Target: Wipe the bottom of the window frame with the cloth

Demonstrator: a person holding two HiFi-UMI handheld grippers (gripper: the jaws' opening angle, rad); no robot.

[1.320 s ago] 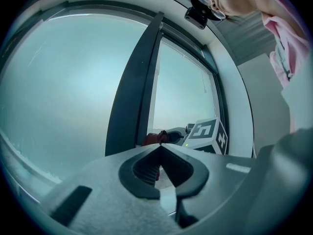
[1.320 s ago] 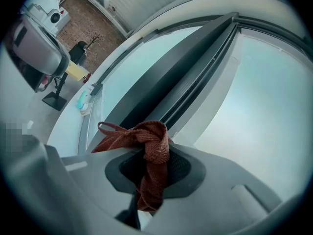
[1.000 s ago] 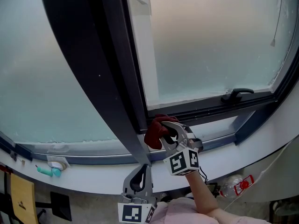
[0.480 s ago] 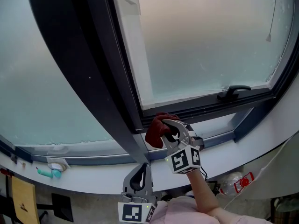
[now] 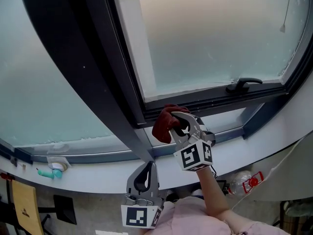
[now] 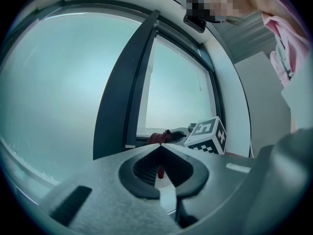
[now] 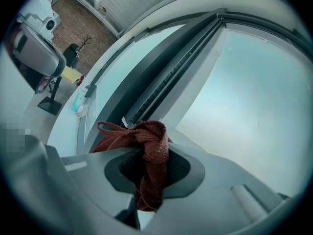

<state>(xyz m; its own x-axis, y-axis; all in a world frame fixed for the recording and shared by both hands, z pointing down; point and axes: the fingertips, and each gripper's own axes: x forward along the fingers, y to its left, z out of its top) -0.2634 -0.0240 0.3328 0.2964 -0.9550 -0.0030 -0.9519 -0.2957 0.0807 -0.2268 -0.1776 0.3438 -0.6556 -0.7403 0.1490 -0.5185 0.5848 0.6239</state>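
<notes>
Dark grey metal window frame (image 5: 205,104) fills your head view, its broad slanted mullion (image 5: 98,82) dividing the frosted panes. A white sill (image 5: 88,180) runs beneath. Your right claw (image 5: 175,127) is pinching the dark red knitted cloth (image 5: 164,123), bunched at the frame's bottom rail just right of the mullion's foot. The cloth covers the rail there, so contact is hard to judge. Your left claw (image 5: 149,166) hangs lower over the sill, pressed together and empty. A black window handle (image 5: 243,84) lies well right of the cloth. The small teal object (image 5: 47,173) on the sill is too small to identify.
</notes>
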